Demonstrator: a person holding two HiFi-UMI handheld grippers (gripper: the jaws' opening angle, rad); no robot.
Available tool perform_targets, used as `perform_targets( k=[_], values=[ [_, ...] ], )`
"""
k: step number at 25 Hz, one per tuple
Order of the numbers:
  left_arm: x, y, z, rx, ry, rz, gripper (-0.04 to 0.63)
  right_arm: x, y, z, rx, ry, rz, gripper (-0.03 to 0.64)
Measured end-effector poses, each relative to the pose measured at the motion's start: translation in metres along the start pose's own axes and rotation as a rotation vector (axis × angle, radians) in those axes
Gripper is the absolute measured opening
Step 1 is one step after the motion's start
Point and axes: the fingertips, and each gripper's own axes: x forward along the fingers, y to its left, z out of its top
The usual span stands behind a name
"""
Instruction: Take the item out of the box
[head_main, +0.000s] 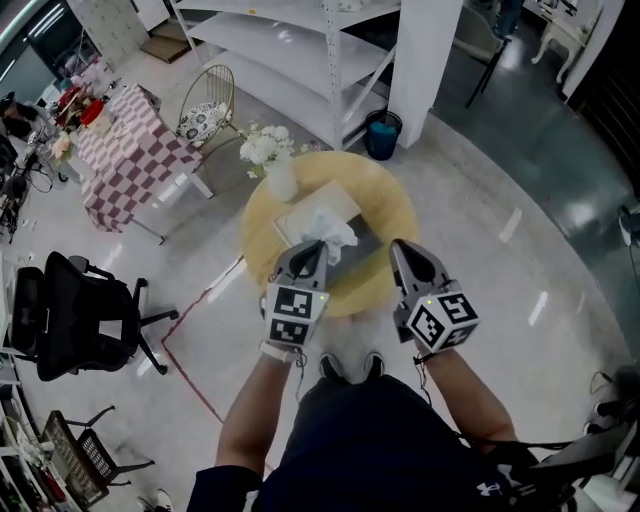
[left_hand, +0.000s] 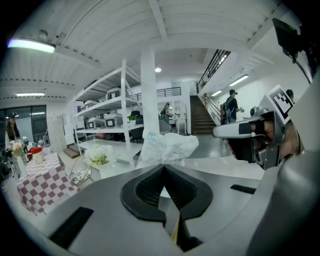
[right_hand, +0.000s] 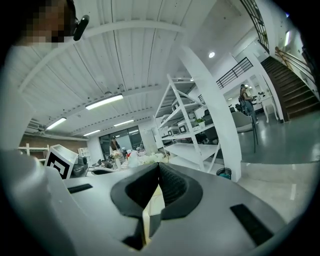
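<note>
An open flat box (head_main: 298, 218) lies on the round yellow table (head_main: 390, 205) in the head view. My left gripper (head_main: 318, 246) is shut on a crumpled white plastic packet (head_main: 332, 229), which it holds just above the box. In the left gripper view the packet (left_hand: 167, 146), with blue print on it, sticks up past the closed jaws of my left gripper (left_hand: 163, 168). My right gripper (head_main: 398, 246) hovers over the table's near right edge, shut with nothing in it. Its jaws meet in the right gripper view (right_hand: 159, 166).
A white vase of white flowers (head_main: 270, 160) stands at the table's far left. Around it are a red-checkered table (head_main: 125, 150), a black office chair (head_main: 70, 315), a gold wire chair (head_main: 208, 105), white shelving (head_main: 300, 40), a pillar (head_main: 425, 60) and a blue bin (head_main: 382, 133).
</note>
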Motion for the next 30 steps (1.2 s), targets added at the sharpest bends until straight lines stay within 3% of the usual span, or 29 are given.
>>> perform_targets(
  k=[30],
  values=[
    [-0.096, 0.005, 0.1, -0.108, -0.387, 0.113, 0.016, -0.008, 0.05, 0.068, -0.046, -0.171, 0.108, 0.012]
  ],
)
